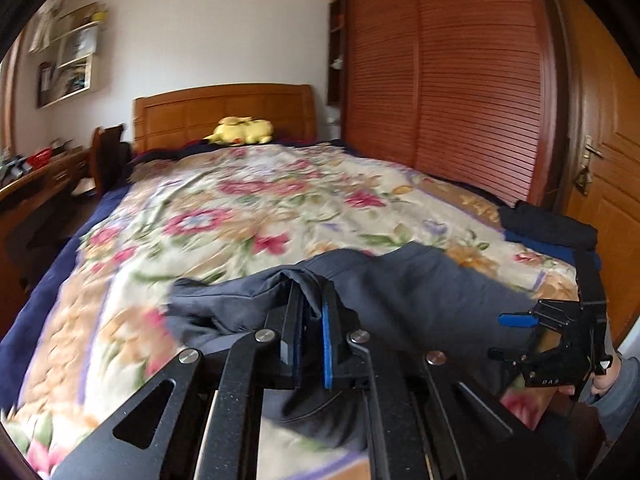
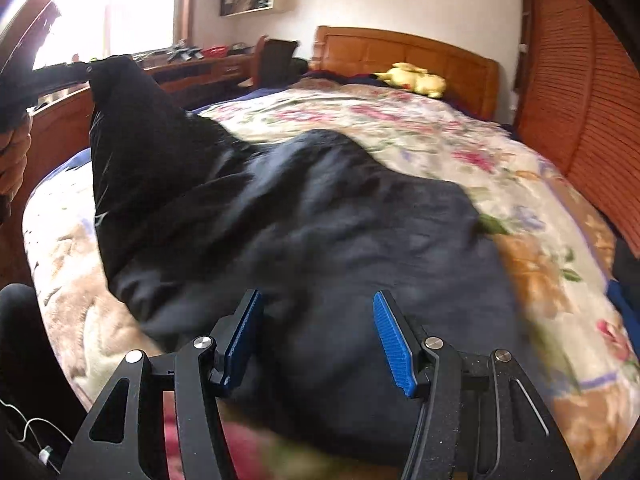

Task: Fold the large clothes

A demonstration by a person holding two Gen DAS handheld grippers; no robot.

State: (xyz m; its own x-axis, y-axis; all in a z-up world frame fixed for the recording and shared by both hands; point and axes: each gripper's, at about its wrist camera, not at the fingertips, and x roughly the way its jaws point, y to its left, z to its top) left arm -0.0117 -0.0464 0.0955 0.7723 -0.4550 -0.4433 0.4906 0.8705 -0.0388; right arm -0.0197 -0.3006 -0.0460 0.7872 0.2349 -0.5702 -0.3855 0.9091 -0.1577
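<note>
A large dark grey garment (image 1: 420, 292) lies spread on the floral bedspread (image 1: 240, 208). My left gripper (image 1: 314, 284) is shut on a fold of its edge, with cloth bunched between the blue pads. In the right wrist view that gripper (image 2: 86, 68) holds a corner of the garment (image 2: 340, 220) lifted at the upper left, and the cloth hangs from it in a dark peak. My right gripper (image 2: 318, 304) stands open just above the near part of the garment, nothing between its pads. It also shows at the right of the left wrist view (image 1: 496, 336), held by a hand.
A yellow plush toy (image 1: 240, 130) rests against the wooden headboard (image 1: 224, 108). A stack of folded dark clothes (image 1: 548, 228) sits at the bed's right edge. A slatted wardrobe (image 1: 440, 80) and a door (image 1: 608, 160) stand on the right, a cluttered desk (image 1: 32, 192) on the left.
</note>
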